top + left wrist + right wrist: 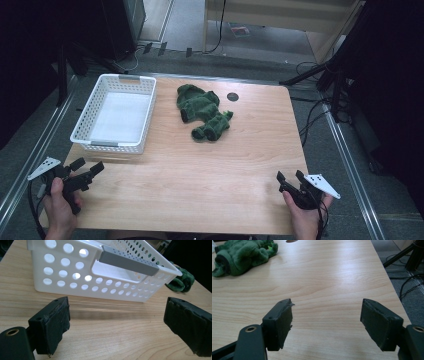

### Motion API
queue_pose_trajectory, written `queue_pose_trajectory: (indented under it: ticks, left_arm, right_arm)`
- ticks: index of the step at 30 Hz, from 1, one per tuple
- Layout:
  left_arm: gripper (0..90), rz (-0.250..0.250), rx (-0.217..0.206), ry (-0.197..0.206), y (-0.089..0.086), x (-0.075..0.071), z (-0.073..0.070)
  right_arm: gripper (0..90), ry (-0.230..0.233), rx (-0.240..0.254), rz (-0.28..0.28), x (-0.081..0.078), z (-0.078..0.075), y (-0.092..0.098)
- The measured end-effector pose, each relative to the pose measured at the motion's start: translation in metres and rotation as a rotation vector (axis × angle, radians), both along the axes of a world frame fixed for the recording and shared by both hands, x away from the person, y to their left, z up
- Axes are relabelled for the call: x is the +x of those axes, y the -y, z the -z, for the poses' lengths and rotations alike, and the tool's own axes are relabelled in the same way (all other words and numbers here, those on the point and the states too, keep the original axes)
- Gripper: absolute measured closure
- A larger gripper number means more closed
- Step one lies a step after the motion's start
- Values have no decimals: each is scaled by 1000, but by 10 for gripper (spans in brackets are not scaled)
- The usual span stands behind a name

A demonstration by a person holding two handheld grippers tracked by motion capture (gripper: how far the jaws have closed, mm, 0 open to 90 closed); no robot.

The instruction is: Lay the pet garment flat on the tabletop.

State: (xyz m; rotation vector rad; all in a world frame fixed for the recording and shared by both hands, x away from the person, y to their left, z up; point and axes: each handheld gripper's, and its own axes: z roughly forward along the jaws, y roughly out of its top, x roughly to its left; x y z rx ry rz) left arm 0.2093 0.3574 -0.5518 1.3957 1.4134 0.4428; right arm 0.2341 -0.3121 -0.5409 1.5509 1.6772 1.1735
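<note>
A crumpled dark green fleece garment (203, 112) lies on the wooden table (200, 175), toward the back middle. To its left stands an empty white perforated basket (116, 113) with grey handles. My left gripper (87, 167) is open at the front left corner, just short of the basket's near wall (100, 287). The garment's edge (182, 281) peeks out past the basket in the left gripper view. My right gripper (290, 177) is open at the front right corner, nothing between its jaws. In the right gripper view the garment (240, 255) lies far off at the upper left.
A round dark hole (232, 96) sits in the table near its back edge. Cables and black stand legs (320, 75) lie on the floor to the right. The table's right edge (392, 287) runs close to my right gripper.
</note>
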Motion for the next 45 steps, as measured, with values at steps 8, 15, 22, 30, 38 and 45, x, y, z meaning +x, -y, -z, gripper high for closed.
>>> queue_pose_trajectory:
  ticks: [8,15,22,30,38,45]
  left_arm:
    - [72,-11,4,-4,2,1,1]
    - [72,-12,18,-3,3,1,1]
    - [72,-16,14,-2,4,3,2]
    - [72,-8,-2,4,3,3,3]
    - [72,-8,-1,7,3,4,3]
    - [72,-33,16,21,4,3,2]
  right_arm:
    - [225,14,-57,-137,19,-20,-52]
    - [201,35,-68,-254,53,-46,-100]
    - [190,35,-134,-326,109,-70,-162]
    - [212,-48,-150,-346,167,-60,-205]
    - [381,-213,-234,-325,203,-17,-226]
    - [811,-259,-340,-342,202,-10,-226]
